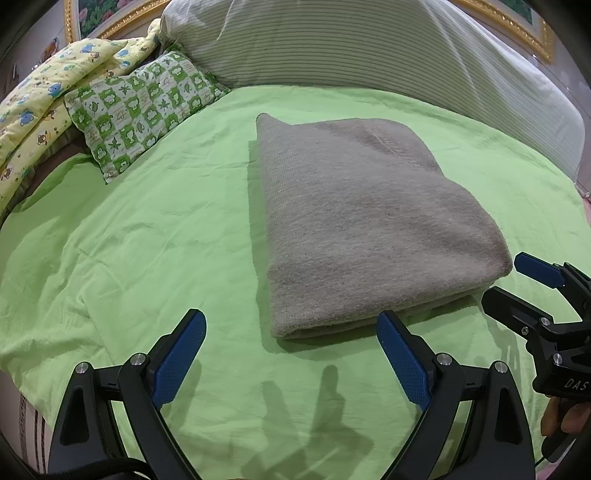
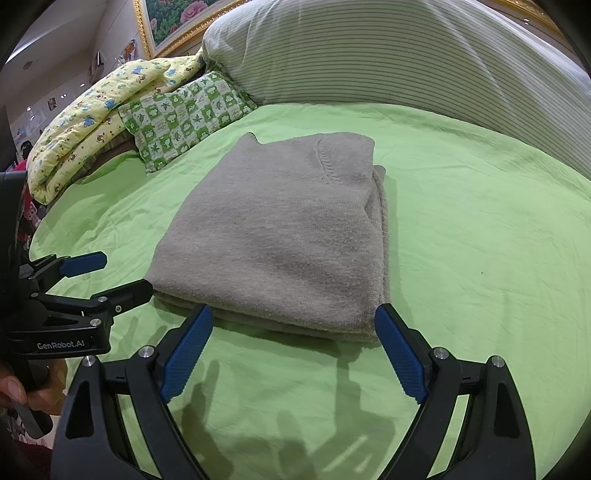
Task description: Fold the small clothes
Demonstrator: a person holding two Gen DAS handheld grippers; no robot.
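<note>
Grey knit cloth, a small folded garment [image 1: 369, 221], lies in a neat rectangular stack in the middle of a lime-green bedsheet [image 1: 147, 240]; its layers show only at the near and right edges, so what kind of garment it is cannot be told. A curved seam [image 2: 325, 162] shows near its far end in the right wrist view. The fisheye lenses bend the scene and darken the corners, and each gripper's handle is cut off by the bottom edge. The left gripper [image 1: 291, 332] is spread wide with nothing between its blue-padded fingers [image 1: 181, 354], hovering just in front of the garment's near edge; whether the right-hand finger tip touches the cloth cannot be told. The right gripper [image 2: 293, 325] is likewise spread wide and empty, its tips just at the near edge of the stack. Each gripper shows at the side of the other's view, with part of a hand [image 2: 22, 387] around its grip. Shadows of the tools fall on the sheet. Behind the garment lie a large striped pillow [image 1: 369, 48], a green-and-white checked cushion [image 1: 144, 107] and a yellow printed quilt [image 1: 48, 99]. A gold picture frame [image 2: 147, 33] hangs on the wall.
</note>
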